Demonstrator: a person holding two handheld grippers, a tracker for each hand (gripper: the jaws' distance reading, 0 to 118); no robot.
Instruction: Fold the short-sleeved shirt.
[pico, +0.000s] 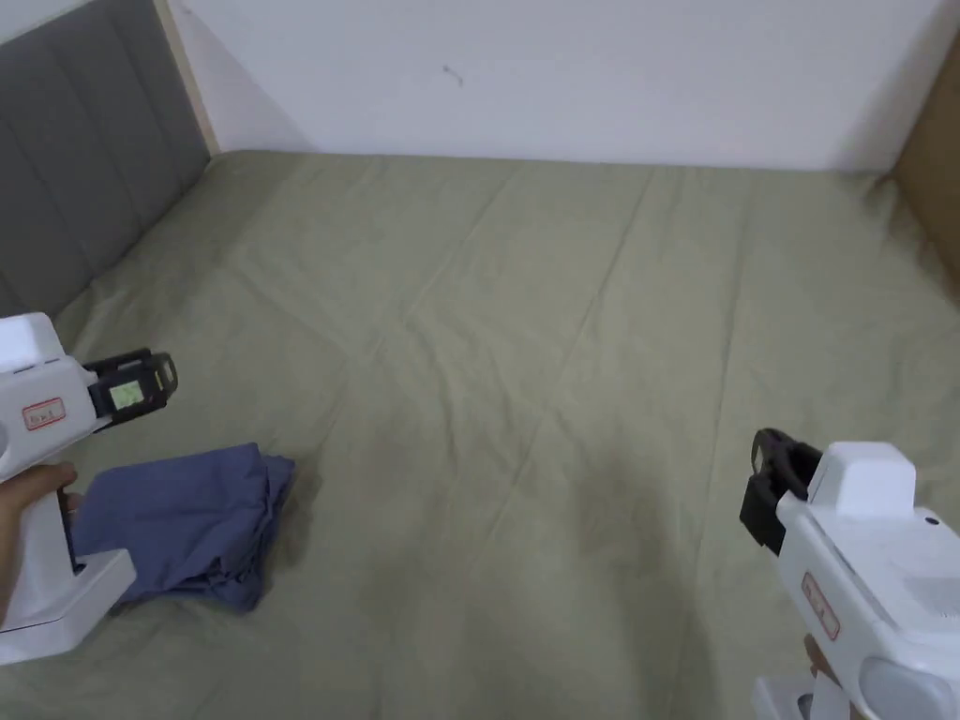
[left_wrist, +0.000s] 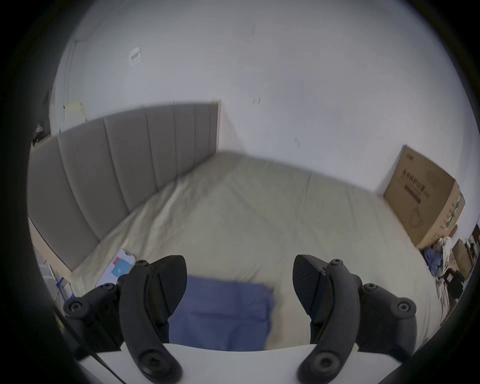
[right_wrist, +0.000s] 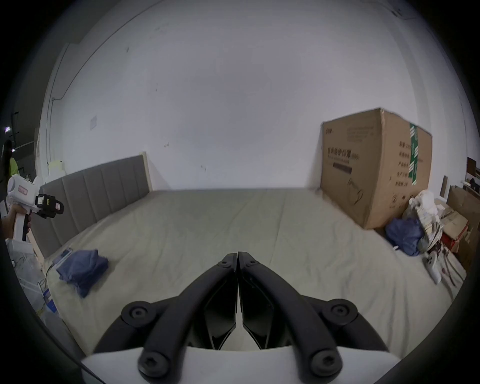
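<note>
one blue short-sleeved shirt (pico: 183, 525) is lying in a folded bundle on the green bed sheet (pico: 562, 375), near the left front part of the bed, close to the grey headboard (pico: 84, 169). two grippers are hovering in the air. the left gripper (pico: 155, 380) is hanging above and just behind the shirt, its jaws standing spread wide with nothing between them, and a hand (pico: 28, 497) is wrapping around its white handle. the right gripper (pico: 769, 487) is floating well apart from the shirt over the right side of the sheet, its jaws pressing together on nothing. the left gripper view is looking down at the shirt between its open jaws and at a phone-like flat thing (left_wrist: 117, 270) by the headboard. the right gripper view is taking in one cardboard box (right_wrist: 376, 166) and a pile of clothes (right_wrist: 415, 233) beside it at the bed's far right.
</note>
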